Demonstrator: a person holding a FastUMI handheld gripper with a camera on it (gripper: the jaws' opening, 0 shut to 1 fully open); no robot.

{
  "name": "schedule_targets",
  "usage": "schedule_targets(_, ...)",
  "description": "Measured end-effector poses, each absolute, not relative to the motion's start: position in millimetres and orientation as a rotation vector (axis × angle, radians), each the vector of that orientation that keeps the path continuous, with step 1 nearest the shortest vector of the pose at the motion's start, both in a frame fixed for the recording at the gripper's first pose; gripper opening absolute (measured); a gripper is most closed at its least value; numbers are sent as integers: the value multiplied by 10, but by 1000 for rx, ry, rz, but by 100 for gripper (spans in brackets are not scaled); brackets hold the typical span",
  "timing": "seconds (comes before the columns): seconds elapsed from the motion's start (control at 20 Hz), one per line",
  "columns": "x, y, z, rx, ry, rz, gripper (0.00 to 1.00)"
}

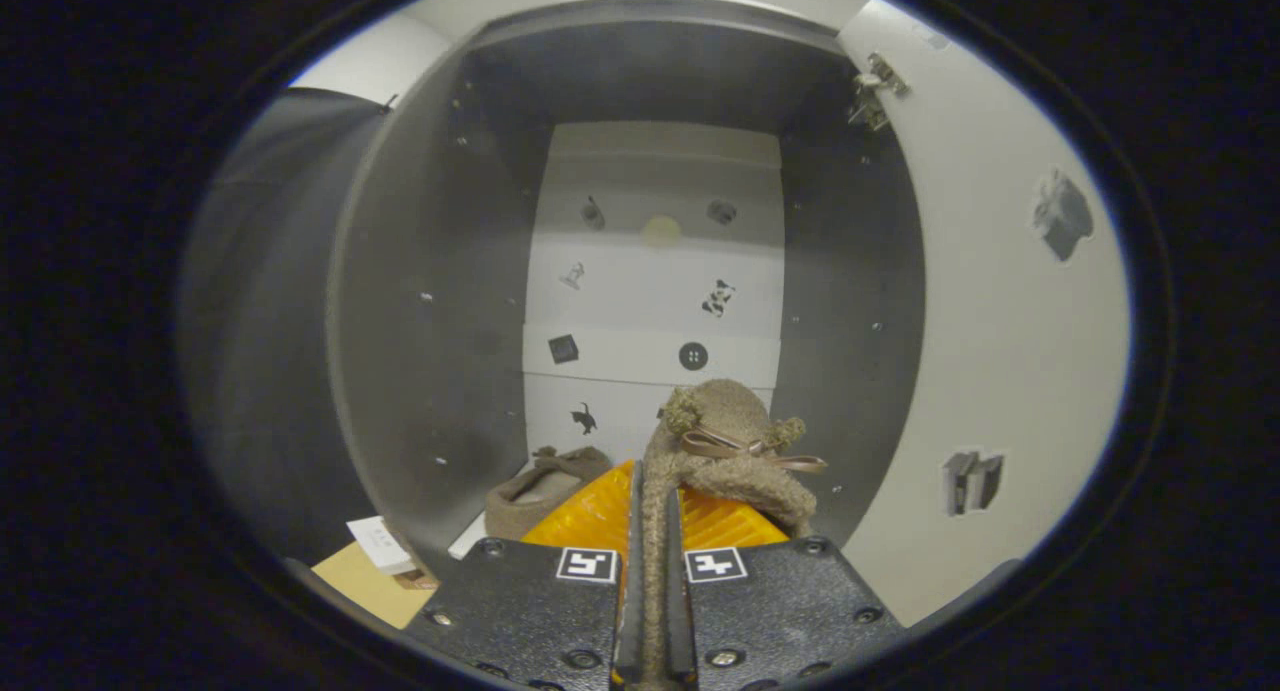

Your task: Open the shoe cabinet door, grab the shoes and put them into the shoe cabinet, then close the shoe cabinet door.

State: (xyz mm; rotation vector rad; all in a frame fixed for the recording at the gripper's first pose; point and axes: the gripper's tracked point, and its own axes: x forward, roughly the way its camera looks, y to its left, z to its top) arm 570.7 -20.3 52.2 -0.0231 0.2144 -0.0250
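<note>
My gripper (652, 531) is shut on a fuzzy tan slipper (725, 451) with a ribbon bow and pompoms, its edge pinched between both fingers and its toe raised ahead of them. I hold it at the mouth of the open shoe cabinet (430, 301), whose dark side walls and white slatted back panel (650, 301) lie beyond. A second matching slipper (540, 496) rests on the cabinet floor, left of the fingers and near the left wall. The cabinet door (1000, 321) stands swung open on the right, hinge at its top.
Small stickers dot the back panel and the inside of the door. A white card (378, 544) lies on a tan board (365, 581) just outside the cabinet's lower left corner. A dark rounded surface (260, 321) stands left of the cabinet.
</note>
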Motion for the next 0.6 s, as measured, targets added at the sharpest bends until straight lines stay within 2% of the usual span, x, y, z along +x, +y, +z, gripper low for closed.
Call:
schedule_targets(0.25, 6509, -368, -47, -146, 325, -51, 12)
schedule_targets(0.45, 6882, -363, -403, -264, 430, 8, 13)
schedule_targets(0.6, 6957, -157, -706, -102, 518, 68, 14)
